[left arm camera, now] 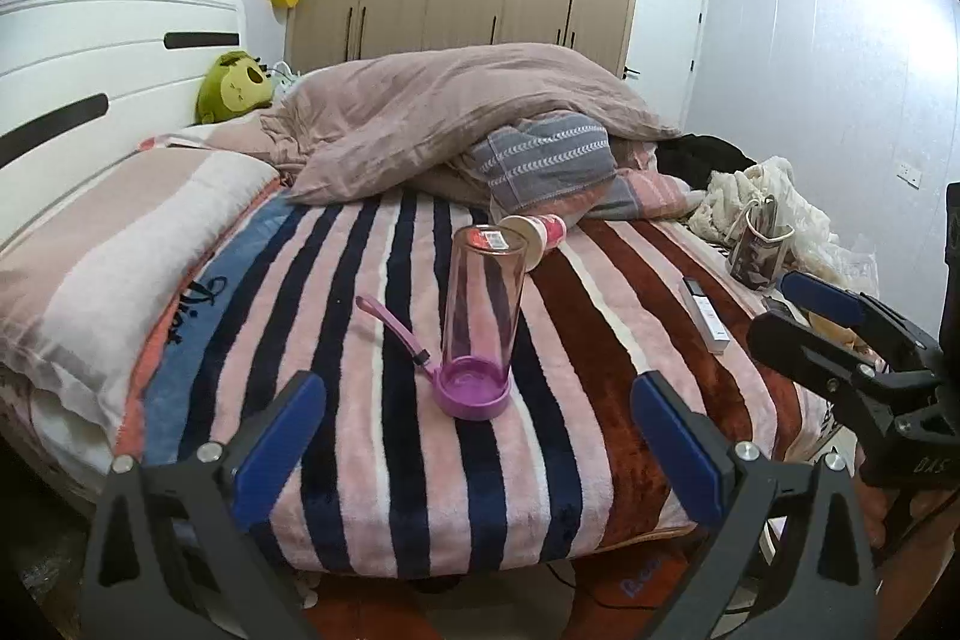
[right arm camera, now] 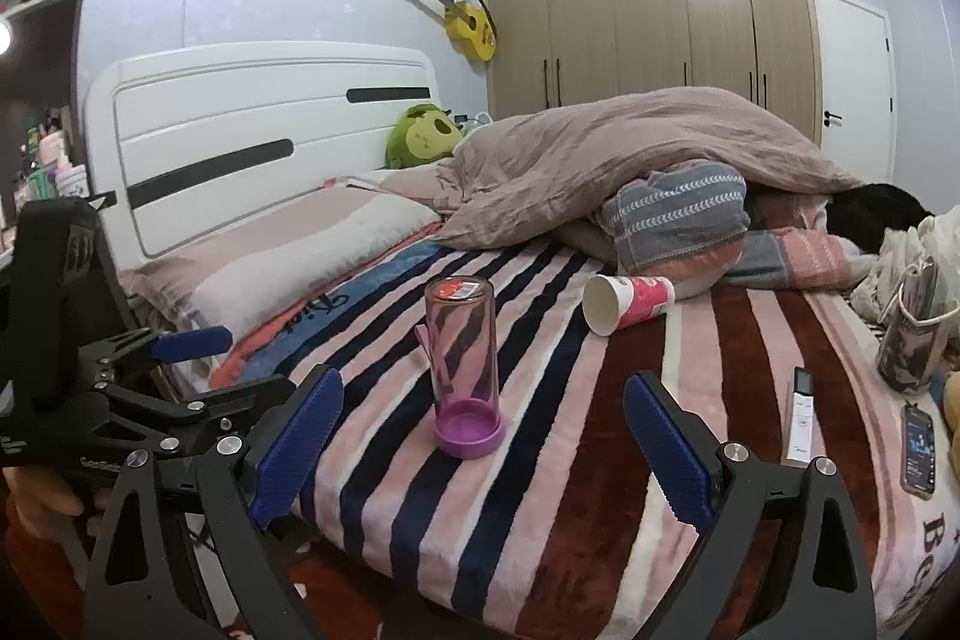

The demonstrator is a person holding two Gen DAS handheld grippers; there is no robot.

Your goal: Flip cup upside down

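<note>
A clear pink cup (left arm camera: 483,316) with a purple lid end stands lid-down on the striped blanket (left arm camera: 384,400), its pink strap lying to the left. It also shows in the right wrist view (right arm camera: 463,364). My left gripper (left arm camera: 474,430) is open and empty, in front of the cup at the bed's near edge. My right gripper (right arm camera: 480,436) is open and empty, also just in front of the cup. Each gripper shows at the side of the other's view.
A red-and-white paper cup (right arm camera: 627,304) lies on its side behind the clear cup. A white remote (right arm camera: 801,415), a phone (right arm camera: 918,451) and a small bag (right arm camera: 912,334) sit at the right. A heaped duvet (right arm camera: 630,160) and pillows fill the back.
</note>
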